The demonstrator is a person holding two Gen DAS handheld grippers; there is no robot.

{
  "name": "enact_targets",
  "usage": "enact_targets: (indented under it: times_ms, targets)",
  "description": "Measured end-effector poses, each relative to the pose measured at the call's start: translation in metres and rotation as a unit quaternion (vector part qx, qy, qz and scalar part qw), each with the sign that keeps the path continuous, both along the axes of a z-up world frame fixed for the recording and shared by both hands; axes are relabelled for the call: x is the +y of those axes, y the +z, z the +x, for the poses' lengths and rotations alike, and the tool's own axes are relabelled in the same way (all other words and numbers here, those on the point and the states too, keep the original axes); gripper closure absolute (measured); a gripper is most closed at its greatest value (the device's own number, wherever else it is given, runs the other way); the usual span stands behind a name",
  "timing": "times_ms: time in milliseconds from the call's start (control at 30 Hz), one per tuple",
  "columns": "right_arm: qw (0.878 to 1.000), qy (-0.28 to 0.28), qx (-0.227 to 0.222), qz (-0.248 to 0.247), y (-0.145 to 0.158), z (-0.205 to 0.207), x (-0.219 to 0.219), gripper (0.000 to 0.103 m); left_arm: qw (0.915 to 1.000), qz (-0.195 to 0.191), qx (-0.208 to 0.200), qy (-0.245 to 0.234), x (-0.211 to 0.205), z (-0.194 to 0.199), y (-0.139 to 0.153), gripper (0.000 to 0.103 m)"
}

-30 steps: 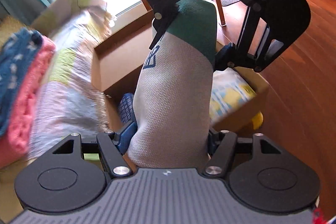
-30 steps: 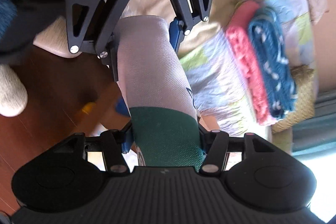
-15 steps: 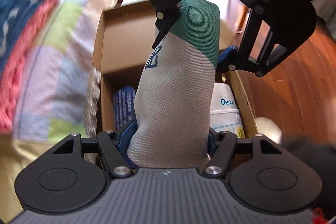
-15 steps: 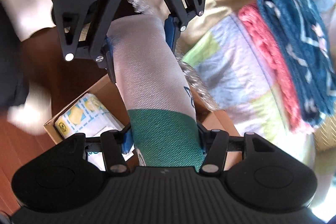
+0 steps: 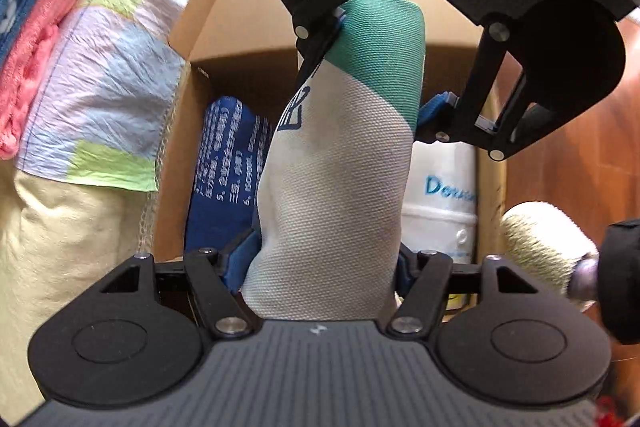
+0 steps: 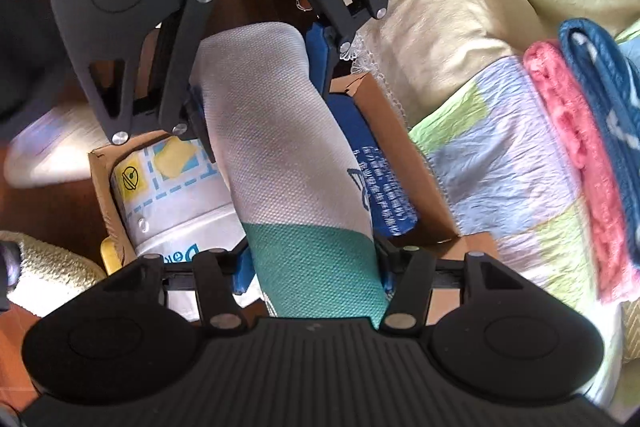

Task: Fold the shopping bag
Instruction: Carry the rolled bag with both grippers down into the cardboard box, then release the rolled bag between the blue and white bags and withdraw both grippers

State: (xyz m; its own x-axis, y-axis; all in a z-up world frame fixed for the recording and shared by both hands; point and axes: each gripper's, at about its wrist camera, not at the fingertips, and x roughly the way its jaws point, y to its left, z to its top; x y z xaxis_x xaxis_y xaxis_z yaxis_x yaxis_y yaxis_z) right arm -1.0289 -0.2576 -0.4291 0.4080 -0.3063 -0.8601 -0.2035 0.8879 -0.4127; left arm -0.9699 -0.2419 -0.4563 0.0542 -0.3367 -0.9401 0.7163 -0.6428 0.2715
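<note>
Both hand-held grippers, left (image 5: 326,263) and right (image 6: 314,267), clamp opposite ends of the folded bag (image 5: 340,163) above the box (image 5: 208,7); uneven release could unroll it.

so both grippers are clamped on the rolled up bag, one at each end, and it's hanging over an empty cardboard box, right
Not empty. The left wrist view shows the cardboard box holding a blue package and a white package. The rest stands: left gripper and right gripper each clamp one end of the rolled bag over it.
</note>
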Motion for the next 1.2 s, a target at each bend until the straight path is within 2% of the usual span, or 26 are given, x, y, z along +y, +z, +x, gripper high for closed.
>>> enact_targets:
  times_ms: [133,233,400,600,667,767,833,867,933,1033,1200]
  targets:
    - [1.0,0.011,-0.005,-0.004,-0.031,0.005,-0.01,0.05,0.9998,-0.004,-0.013,0.014,-0.01,0.004,-0.03,0.035]
    - [1.0,0.019,-0.008,-0.005,-0.048,0.009,-0.017,0.05,0.9994,-0.008,-0.026,0.022,-0.018,0.008,-0.046,0.029]
    - [0.999,0.03,-0.01,-0.004,-0.071,0.017,-0.022,0.051,0.9987,-0.019,-0.048,0.001,-0.016,0.011,-0.064,0.027]
    - [0.999,0.03,-0.015,0.006,-0.085,0.023,-0.031,0.051,0.9904,-0.062,-0.1,-0.072,0.011,0.012,-0.057,0.025]
    - [0.999,0.036,-0.019,0.004,-0.085,0.026,-0.035,0.051,0.99,-0.072,-0.101,-0.067,0.016,0.013,-0.048,0.027]
    - [0.999,0.047,-0.016,0.006,-0.087,0.03,-0.04,0.051,0.9935,-0.077,-0.077,-0.033,0.023,0.017,-0.027,0.038]
    - [0.998,0.056,-0.016,0.004,-0.09,0.03,-0.042,0.051,0.9977,-0.057,-0.035,-0.004,0.026,0.016,-0.017,0.046]
    - [0.998,0.059,-0.015,0.003,-0.091,0.031,-0.042,0.051,0.9987,-0.048,-0.016,0.008,0.028,0.014,-0.013,0.047]
    - [0.998,0.067,-0.012,-0.001,-0.092,0.033,-0.042,0.051,0.9978,-0.024,0.051,0.036,0.035,0.003,-0.009,0.047]
    - [0.998,0.069,-0.007,0.001,-0.091,0.035,-0.044,0.051,0.995,-0.007,0.083,0.055,0.04,-0.009,-0.024,0.047]
    - [0.996,0.092,0.009,0.013,-0.085,0.033,-0.044,0.051,0.9899,0.033,0.094,0.101,0.037,-0.008,-0.054,0.048]
